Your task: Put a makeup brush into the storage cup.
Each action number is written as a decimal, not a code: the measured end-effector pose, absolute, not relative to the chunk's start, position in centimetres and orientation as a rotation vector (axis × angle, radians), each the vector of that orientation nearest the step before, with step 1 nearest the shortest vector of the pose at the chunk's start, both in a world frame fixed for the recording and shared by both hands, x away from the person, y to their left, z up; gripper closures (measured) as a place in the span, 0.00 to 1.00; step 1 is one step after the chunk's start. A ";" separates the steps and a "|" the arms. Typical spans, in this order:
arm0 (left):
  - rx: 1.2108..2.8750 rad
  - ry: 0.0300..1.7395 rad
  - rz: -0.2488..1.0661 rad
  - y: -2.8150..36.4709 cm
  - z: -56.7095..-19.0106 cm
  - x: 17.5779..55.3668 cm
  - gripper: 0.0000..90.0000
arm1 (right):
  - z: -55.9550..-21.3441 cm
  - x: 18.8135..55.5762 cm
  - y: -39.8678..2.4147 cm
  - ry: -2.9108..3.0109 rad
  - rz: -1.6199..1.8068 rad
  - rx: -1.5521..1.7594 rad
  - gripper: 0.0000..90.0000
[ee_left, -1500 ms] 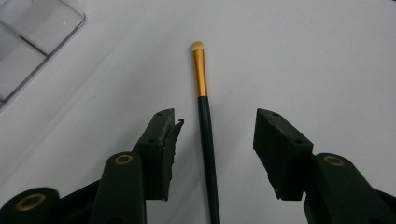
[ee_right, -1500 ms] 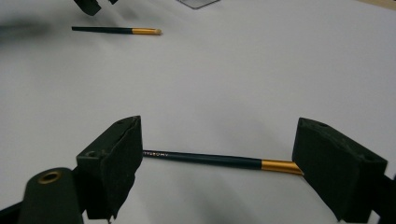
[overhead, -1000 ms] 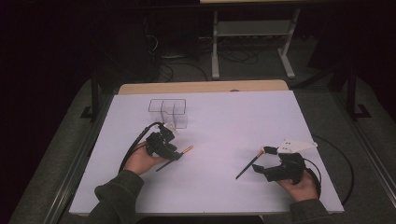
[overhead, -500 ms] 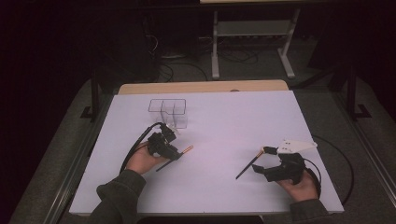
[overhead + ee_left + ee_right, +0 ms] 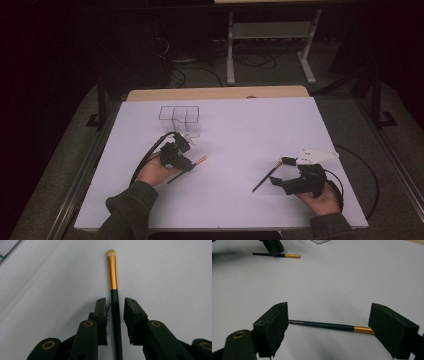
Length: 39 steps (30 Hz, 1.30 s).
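Observation:
A makeup brush [image 5: 113, 272] with a dark handle and gold ferrule lies on the white table top, pointing away from my left gripper [image 5: 115, 301]. The jaws have just been closing around its handle, and a thin gap still shows on each side. From above, that gripper [image 5: 187, 164] sits left of centre, with the brush tip [image 5: 200, 160] poking out to the right. My right gripper [image 5: 328, 315] stands wide open over a second brush [image 5: 324, 326], which lies crosswise between the jaws, untouched. In the high view this brush [image 5: 264, 180] lies at the right gripper [image 5: 282, 171].
A clear plastic organizer [image 5: 182, 120] with compartments stands behind the left hand. The white table top [image 5: 250, 130] spreads between the hands. The right gripper view shows the left gripper [image 5: 272, 247] and its brush [image 5: 290, 255] far off. Cables trail from both grippers.

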<state>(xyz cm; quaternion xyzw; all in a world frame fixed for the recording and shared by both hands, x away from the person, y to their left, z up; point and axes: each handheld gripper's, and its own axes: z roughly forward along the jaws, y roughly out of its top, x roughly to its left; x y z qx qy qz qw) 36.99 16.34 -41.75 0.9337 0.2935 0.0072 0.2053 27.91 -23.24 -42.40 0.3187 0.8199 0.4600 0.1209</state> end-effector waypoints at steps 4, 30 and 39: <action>2.607 0.827 0.019 16.3 -41.9 37.0 0.82 | -42.4 27.9 -23.2 2.399 1.340 0.931 0.17; 2.709 0.803 0.149 15.2 -41.8 36.3 0.92 | -42.6 28.0 -22.8 2.411 1.322 0.926 0.17; 2.704 0.812 0.138 15.3 -41.8 36.5 0.92 | -42.7 28.0 -22.7 2.413 1.326 0.933 0.17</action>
